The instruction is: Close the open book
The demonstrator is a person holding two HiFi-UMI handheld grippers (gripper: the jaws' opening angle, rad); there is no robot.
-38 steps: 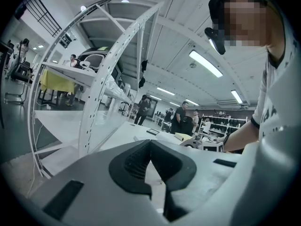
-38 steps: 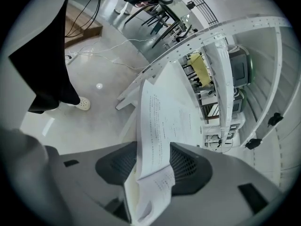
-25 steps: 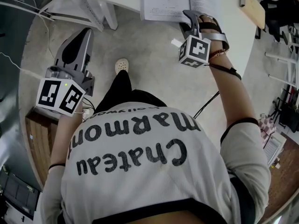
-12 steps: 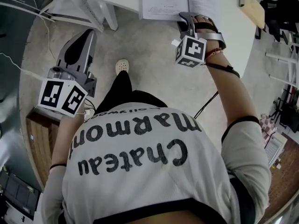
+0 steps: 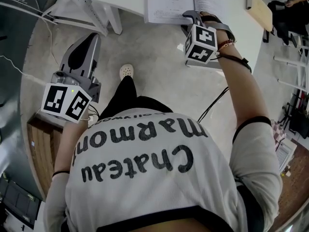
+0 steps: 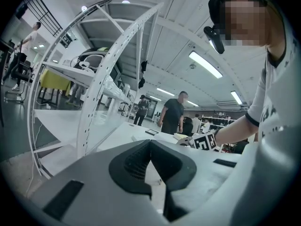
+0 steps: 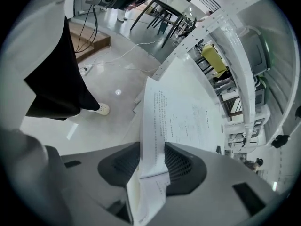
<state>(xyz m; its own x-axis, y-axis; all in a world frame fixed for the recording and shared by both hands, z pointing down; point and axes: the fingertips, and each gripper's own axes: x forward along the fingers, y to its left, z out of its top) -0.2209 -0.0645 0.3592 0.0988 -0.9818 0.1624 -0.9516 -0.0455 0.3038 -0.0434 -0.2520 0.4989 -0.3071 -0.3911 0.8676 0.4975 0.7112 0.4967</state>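
Observation:
The open book (image 5: 169, 4) lies on the white table (image 5: 236, 37) at the top of the head view, its printed pages up. My right gripper (image 5: 190, 16) reaches down to the book's near edge. In the right gripper view a stack of the book's pages (image 7: 181, 114) stands edge-on between the pads (image 7: 181, 166) of my right gripper (image 7: 153, 161). The jaws have just been opening, and the pages still fill the gap between them. My left gripper (image 5: 91, 36) hangs over the floor at the left, away from the book. Its fingertips (image 6: 150, 142) meet with nothing between them.
A white perforated frame (image 5: 82, 6) stands at the upper left beside the table. A shoe (image 5: 126, 69) and a black cable (image 5: 215, 105) are on the grey floor. A wooden board (image 5: 41, 144) lies at the lower left. People (image 6: 173, 114) stand beyond the table.
My right gripper has shifted slightly up the picture onto the book's edge and tipped further down. The left gripper has stayed where it was.

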